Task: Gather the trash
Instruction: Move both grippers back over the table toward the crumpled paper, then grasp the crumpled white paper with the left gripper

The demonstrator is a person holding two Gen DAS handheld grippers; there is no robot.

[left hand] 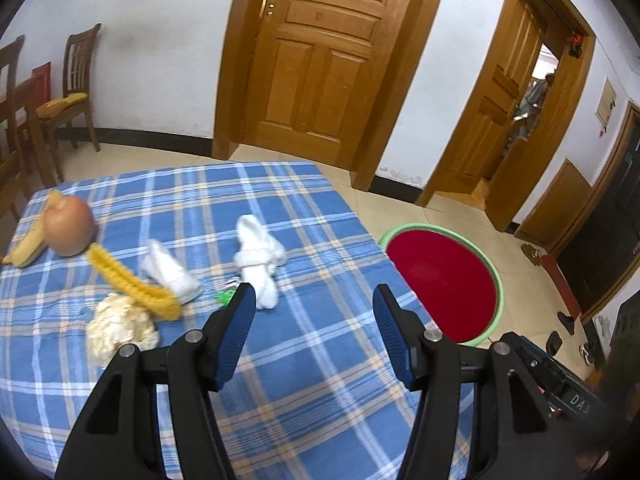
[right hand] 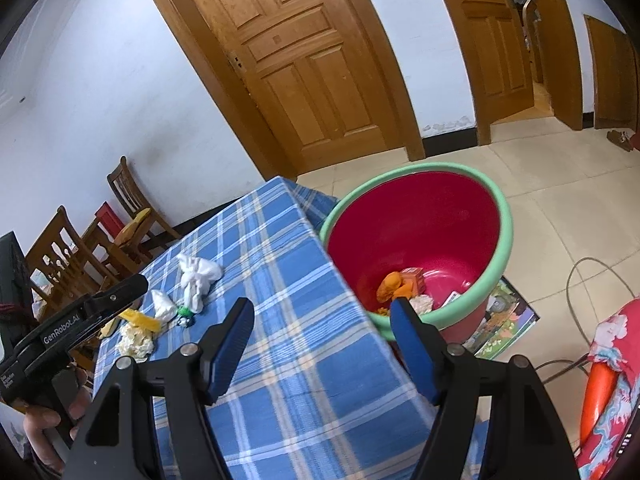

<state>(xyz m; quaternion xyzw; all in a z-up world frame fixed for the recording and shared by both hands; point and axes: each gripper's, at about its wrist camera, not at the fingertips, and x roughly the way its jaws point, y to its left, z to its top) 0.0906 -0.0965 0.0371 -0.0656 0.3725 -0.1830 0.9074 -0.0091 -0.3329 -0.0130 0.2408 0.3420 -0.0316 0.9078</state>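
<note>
- Left gripper [left hand: 314, 300]: jaws apart, nothing between; hangs over the cloth [left hand: 280, 360], angled down toward the scraps, presumably to line up a pick.
- Right gripper [right hand: 322, 318]: jaws wide, empty; poised at the table's edge beside the basin [right hand: 496, 264], a pose that suits a drop just made or a return for more.
- Basin: red inside, green rim, set on the floor against the table's side, seemingly so that scraps can go straight over the edge; already holds an orange wad [right hand: 390, 286], a small box [right hand: 412, 278], a pale crumple and a card.
- Trash left on the cloth: two white tissue twists, one nearer the basin [left hand: 258, 258] and one further from it [left hand: 170, 270]; one cream crumpled wad [left hand: 120, 326]; one yellow strip [left hand: 128, 280]; one small green scrap [left hand: 226, 296], too blurred to identify.
- At the far corner: one apple [left hand: 68, 226] resting against one banana peel [left hand: 30, 240]; apple perhaps not trash.
- Behind: two chairs visible in left view, one with a yellow cushion [left hand: 64, 102].
- Progress judged partial: several pieces collected, about six remaining.
</note>
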